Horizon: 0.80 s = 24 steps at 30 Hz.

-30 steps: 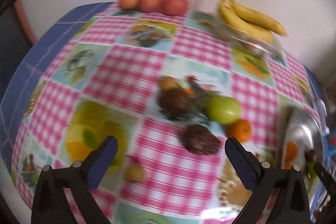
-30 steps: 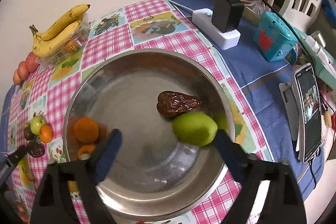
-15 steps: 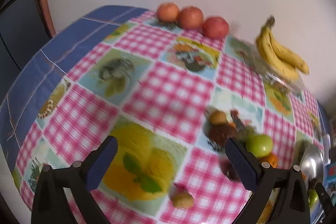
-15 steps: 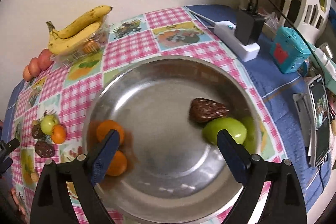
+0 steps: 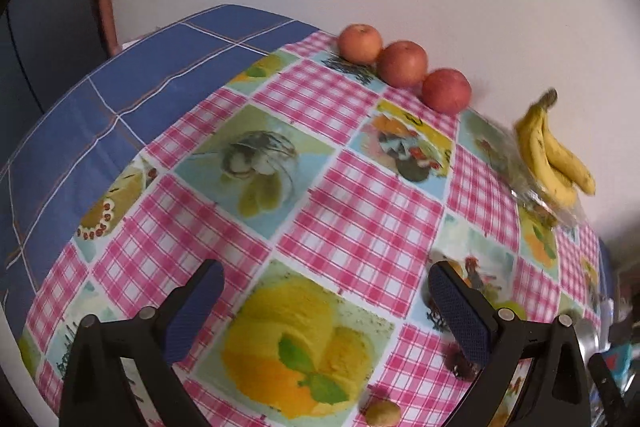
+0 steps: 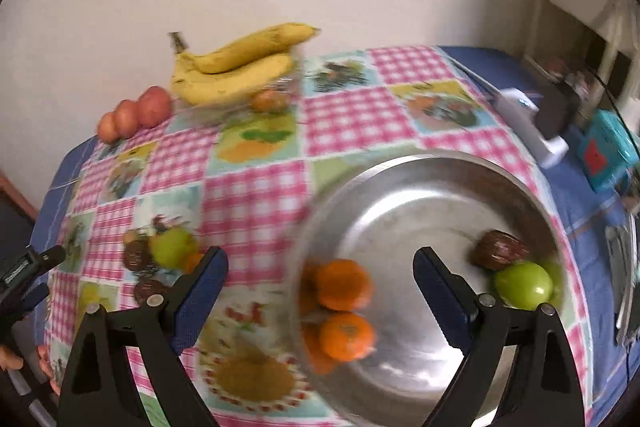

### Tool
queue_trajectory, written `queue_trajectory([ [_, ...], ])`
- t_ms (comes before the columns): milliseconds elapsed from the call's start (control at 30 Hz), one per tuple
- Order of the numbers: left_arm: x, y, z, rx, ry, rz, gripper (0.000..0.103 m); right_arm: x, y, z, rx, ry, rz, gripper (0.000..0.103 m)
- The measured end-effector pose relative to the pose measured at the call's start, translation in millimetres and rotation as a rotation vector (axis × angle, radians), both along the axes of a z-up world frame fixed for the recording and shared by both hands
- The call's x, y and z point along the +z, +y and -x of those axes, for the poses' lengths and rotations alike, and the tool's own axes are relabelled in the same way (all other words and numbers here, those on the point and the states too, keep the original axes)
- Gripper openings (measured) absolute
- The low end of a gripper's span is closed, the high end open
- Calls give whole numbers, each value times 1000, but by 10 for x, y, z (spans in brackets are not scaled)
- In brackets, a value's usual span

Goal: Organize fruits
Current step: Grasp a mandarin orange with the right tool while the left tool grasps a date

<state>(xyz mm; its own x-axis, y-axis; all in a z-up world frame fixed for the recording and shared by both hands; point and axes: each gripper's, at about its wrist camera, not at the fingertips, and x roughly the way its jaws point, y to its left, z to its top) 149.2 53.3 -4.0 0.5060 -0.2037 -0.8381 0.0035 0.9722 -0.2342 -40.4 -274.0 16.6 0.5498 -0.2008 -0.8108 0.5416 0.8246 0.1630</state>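
My right gripper (image 6: pixel 320 267) is open and empty above the near left rim of a steel bowl (image 6: pixel 404 167). The bowl holds two oranges (image 6: pixel 344 285), a green apple (image 6: pixel 524 285) and a dark brown fruit (image 6: pixel 500 251). Left of the bowl on the checked cloth lie a green apple (image 6: pixel 172 247), an orange (image 6: pixel 194 261) and dark fruits (image 6: pixel 136 259). My left gripper (image 5: pixel 326 287) is open and empty over the cloth. Three red apples (image 5: pixel 402 65) and bananas (image 5: pixel 552 159) sit by the wall. A small yellowish fruit (image 5: pixel 382 411) lies near the front.
A white power strip with a black adapter (image 6: pixel 536 123), a teal box (image 6: pixel 608 151) and a phone stand (image 6: pixel 624 275) are right of the bowl. The bananas (image 6: pixel 240 67) rest on a clear container. The left gripper (image 6: pixel 24 267) shows at the left edge.
Both grippers have swung left. The right view now centres on the bowl's left rim and the cloth. The left view has turned away from the loose fruit cluster toward the bare cloth.
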Motion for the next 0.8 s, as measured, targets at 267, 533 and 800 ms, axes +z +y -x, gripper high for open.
queue_trajectory([
  [267,-89,97,-121,23,63,79,103,23,339,-412,101,-1,-5,93],
  [533,-297,-203,-146,-60,131,95,102,-278,434,-717,137,51,-112,72],
  [800,-428,-221,-152,-51,179,115,102,-553,561,-817,197,133,-133,53],
])
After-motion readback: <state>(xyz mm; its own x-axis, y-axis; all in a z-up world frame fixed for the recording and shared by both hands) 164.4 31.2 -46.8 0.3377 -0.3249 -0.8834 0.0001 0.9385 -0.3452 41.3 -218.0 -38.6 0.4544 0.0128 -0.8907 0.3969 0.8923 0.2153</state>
